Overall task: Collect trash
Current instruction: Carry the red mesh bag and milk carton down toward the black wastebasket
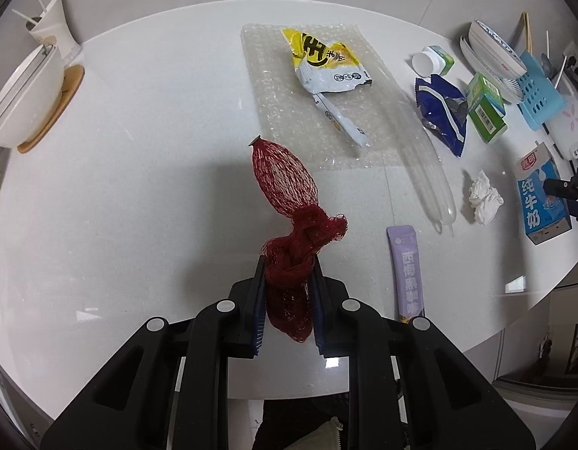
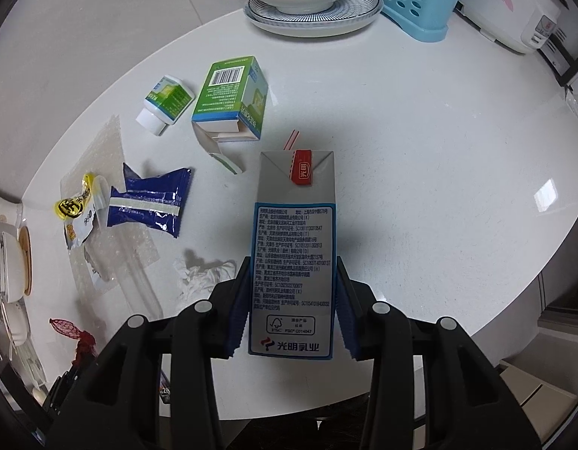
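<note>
White table [image 2: 420, 120] — two bowls, one carton [image 2: 293, 247]

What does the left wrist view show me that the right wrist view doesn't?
Only the left wrist view: the purple sachet lying flat, the paper cup at far left, and the left gripper shut on the red mesh bag.
Only the right wrist view: the right gripper shut on the milk carton, and the carton's printed back and red tab.
Both: the mesh bag, milk carton, blue wrapper, green box, crumpled tissue and white table.
</note>
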